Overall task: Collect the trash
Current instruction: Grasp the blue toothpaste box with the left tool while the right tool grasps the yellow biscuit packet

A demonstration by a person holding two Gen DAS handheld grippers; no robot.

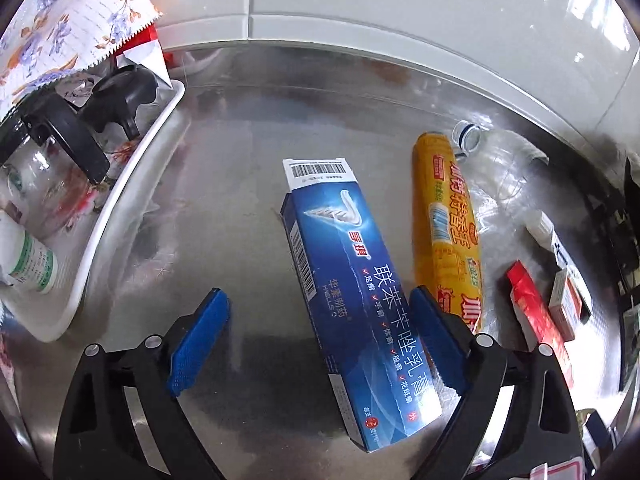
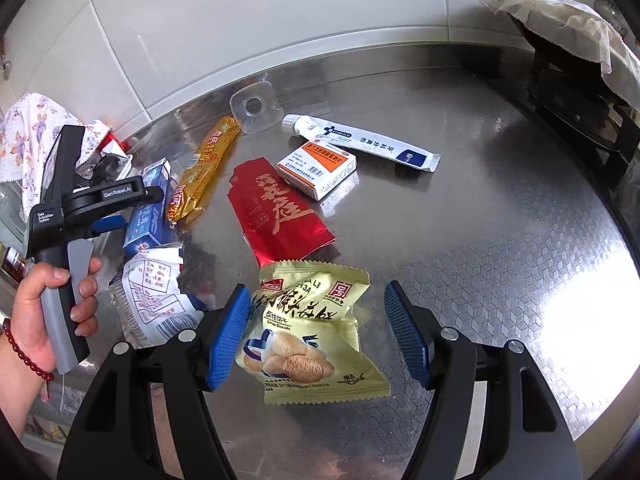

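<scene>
The left gripper [image 1: 320,340] stands open astride the blue carton [image 1: 352,300], which lies flat on the steel counter [image 1: 224,184]. I'd centre it, then close on the long sides. The right gripper [image 2: 320,336] is spread wide around the biscuit packet [image 2: 312,332], one pad touching at nine o'clock. The white bin [image 1: 132,200] at ten o'clock is cut off; a clear bottle [image 1: 500,160] at one o'clock is barely legible.

You can read "GenRobot.AI" and "Data Acquisition System" on the black left hand-held gripper [image 2: 105,224]. The long blue cardboard carton [image 1: 352,300] carries "联苯苄唑乳膏". The crumpled pale-yellow biscuit packet [image 2: 310,334] shows "Crisp Biscuits" and "13A".
</scene>
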